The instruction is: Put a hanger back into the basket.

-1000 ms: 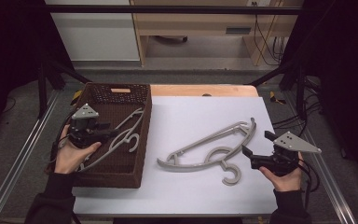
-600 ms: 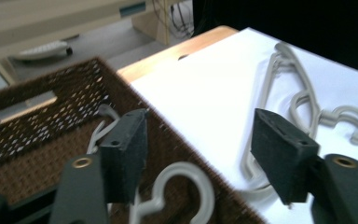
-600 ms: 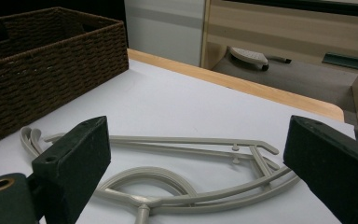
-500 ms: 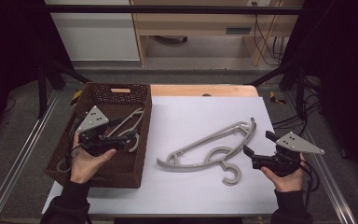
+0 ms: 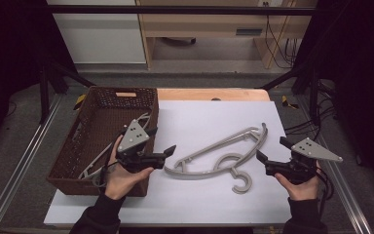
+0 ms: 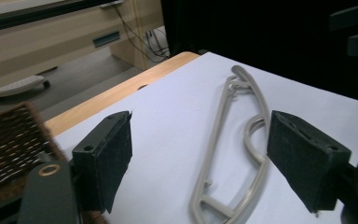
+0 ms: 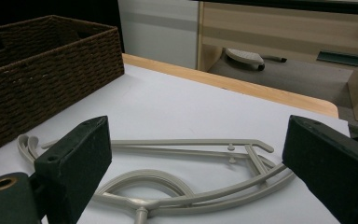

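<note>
1. Grey hangers (image 5: 221, 158), a pair stacked together, flat on the white sheet (image 5: 214, 122) at mid-table; hooks curling toward the near edge, arms running up and away to the right.
2. Same hangers seen in the left gripper view (image 6: 233, 154), lying between and beyond the two pads, untouched; seen in the right gripper view (image 7: 177, 172) likewise, stretched across the gap, no contact.
3. Left gripper (image 5: 163, 146) over the right rim of the basket, tips aimed at the near left end of the hangers, just short of it. Jaws spread wide, just been opening, nothing between the pads (image 6: 107, 154) but bare sheet and the hangers farther off.
4. Right gripper (image 5: 270, 156) at the right side of the sheet, near the hooks, tips pointing left toward them, apart from them. Jaws wide apart, holding nothing.
5. Brown wicker basket (image 5: 73, 156) on the left part of the table, long side against the sheet's left edge; more grey hangers (image 5: 97, 163) lying inside, partly hidden behind the left hand.
6. Wooden table edge (image 5: 209, 94) showing along the far side of the sheet.
</note>
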Motion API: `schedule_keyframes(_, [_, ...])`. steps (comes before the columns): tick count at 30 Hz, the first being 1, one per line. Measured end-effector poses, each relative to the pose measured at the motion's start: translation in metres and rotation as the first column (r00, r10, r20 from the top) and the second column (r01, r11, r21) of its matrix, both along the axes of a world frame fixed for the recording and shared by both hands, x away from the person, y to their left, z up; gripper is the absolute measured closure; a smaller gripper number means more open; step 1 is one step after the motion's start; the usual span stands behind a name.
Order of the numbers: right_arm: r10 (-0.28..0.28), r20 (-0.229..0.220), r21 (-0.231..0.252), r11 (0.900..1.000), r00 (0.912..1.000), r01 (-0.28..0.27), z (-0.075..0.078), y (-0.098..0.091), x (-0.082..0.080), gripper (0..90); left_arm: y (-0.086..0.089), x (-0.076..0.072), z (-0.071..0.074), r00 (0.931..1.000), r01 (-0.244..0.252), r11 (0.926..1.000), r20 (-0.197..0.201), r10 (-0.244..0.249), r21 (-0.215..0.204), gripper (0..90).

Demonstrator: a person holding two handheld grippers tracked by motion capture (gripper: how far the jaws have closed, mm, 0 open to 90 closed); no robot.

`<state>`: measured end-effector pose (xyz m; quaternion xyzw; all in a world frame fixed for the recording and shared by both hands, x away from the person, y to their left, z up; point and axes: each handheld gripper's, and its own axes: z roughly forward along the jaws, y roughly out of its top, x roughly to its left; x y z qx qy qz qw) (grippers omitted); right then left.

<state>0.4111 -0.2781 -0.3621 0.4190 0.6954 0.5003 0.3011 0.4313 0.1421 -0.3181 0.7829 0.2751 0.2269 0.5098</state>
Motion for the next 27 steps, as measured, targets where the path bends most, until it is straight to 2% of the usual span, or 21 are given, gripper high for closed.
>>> schedule_keyframes(7, [-0.006, 0.005, 0.004, 1.0000, 1.0000, 0.006, 0.002, -0.003, -0.002, 8.5, -0.042, -0.002, -0.014, 0.9985, 0.054, 0.9971, -0.007, -0.054, 0.054, 20.2])
schedule_keyframes(11, [-0.013, 0.008, 0.014, 0.9998, 0.9999, 0.013, 0.003, -0.005, -0.004, 8.8, -0.061, -0.002, -0.024, 0.9958, 0.090, 0.9945, -0.024, -0.089, 0.054, 19.9])
schedule_keyframes(15, [-0.019, 0.013, 0.020, 0.9996, 0.9997, 0.019, 0.004, -0.007, -0.004, 9.0, -0.081, 0.002, -0.036, 0.9923, 0.119, 0.9898, -0.043, -0.116, 0.077, 20.3])
schedule_keyframes(18, [-0.025, 0.008, 0.020, 0.9995, 0.9997, 0.024, 0.003, -0.008, -0.004, 9.1, -0.091, 0.005, -0.047, 0.9898, 0.136, 0.9845, -0.058, -0.130, 0.111, 20.4])
schedule_keyframes(22, [-0.026, 0.009, 0.023, 0.9994, 0.9996, 0.026, 0.003, -0.009, -0.004, 9.3, -0.102, 0.011, -0.064, 0.9857, 0.151, 0.9793, -0.096, -0.139, 0.135, 22.0])
schedule_keyframes(24, [-0.024, 0.008, 0.021, 0.9995, 0.9997, 0.024, 0.002, -0.008, -0.003, 9.3, -0.107, 0.014, -0.071, 0.9836, 0.159, 0.9755, -0.110, -0.143, 0.152, 23.7])
schedule_keyframes(25, [-0.024, 0.005, 0.022, 0.9995, 0.9997, 0.024, 0.002, -0.008, -0.003, 9.3, -0.111, 0.017, -0.077, 0.9813, 0.168, 0.9712, -0.123, -0.149, 0.169, 24.2])
schedule_keyframes(27, [-0.017, 0.008, 0.018, 0.9997, 0.9998, 0.017, 0.002, -0.007, -0.003, 9.2, -0.114, 0.019, -0.081, 0.9798, 0.172, 0.9693, -0.133, -0.150, 0.176, 25.6])
